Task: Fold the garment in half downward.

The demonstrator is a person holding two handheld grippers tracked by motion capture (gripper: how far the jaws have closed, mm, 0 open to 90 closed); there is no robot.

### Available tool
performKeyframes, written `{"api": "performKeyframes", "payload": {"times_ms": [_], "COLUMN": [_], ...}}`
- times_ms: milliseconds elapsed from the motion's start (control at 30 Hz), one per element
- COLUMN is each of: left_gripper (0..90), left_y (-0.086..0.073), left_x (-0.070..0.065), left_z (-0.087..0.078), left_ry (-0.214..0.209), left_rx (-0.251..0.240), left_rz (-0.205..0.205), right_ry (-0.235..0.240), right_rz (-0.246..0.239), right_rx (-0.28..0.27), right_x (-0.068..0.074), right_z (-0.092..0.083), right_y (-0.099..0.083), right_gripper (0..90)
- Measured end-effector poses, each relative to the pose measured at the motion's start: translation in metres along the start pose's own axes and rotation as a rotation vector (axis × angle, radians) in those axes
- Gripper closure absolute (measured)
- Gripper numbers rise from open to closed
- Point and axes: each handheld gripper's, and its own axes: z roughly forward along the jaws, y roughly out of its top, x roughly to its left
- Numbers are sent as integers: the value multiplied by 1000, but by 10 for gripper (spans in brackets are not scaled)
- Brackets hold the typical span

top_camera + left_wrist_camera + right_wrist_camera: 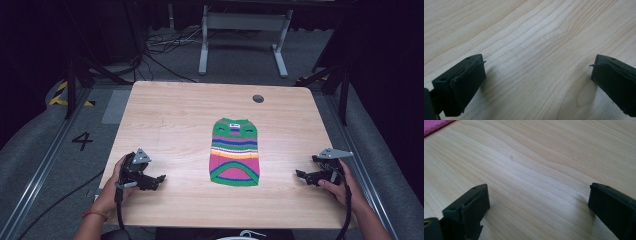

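High view. We see a pale wooden surface [165,125] carrying one small knitted sweater [235,151], striped in green, pink, blue, orange and white. It lies flat a little to the 3 o'clock side of the surface's centre, its collar toward 12 o'clock and its hem toward 6 o'clock. A round dark grommet [258,98] sits in the surface near the far edge, at about 1 o'clock from the sweater.

The left hand-held gripper [159,179] rests low over the surface at 9 o'clock from the sweater's hem, well apart from it and pointing toward it. The right hand-held gripper [300,174] sits at 3 o'clock from the hem, near the surface's edge, also aimed inward.

Gripper views. We find both pairs of jaws spread wide with bare wood grain between them and nothing held. In the right gripper view a pink corner of the sweater [434,125] shows at 11 o'clock.
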Motion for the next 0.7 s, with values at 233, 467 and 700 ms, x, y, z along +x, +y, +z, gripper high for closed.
{"api": "performKeyframes", "payload": {"times_ms": [233, 467, 700], "left_gripper": [0, 135, 258], "left_y": [3, 8, 30], "left_x": [2, 6, 7], "left_z": [3, 0, 2], "left_ry": [-31, -64, -92], "left_rx": [0, -12, -5], "left_rz": [24, 52, 87], "right_ry": [6, 36, 77], "right_rz": [-3, -5, -32], "right_rx": [2, 4, -32], "right_x": [-2, -6, -5], "right_z": [0, -3, -4], "right_y": [0, 6, 25], "right_gripper": [33, 245, 298]}}
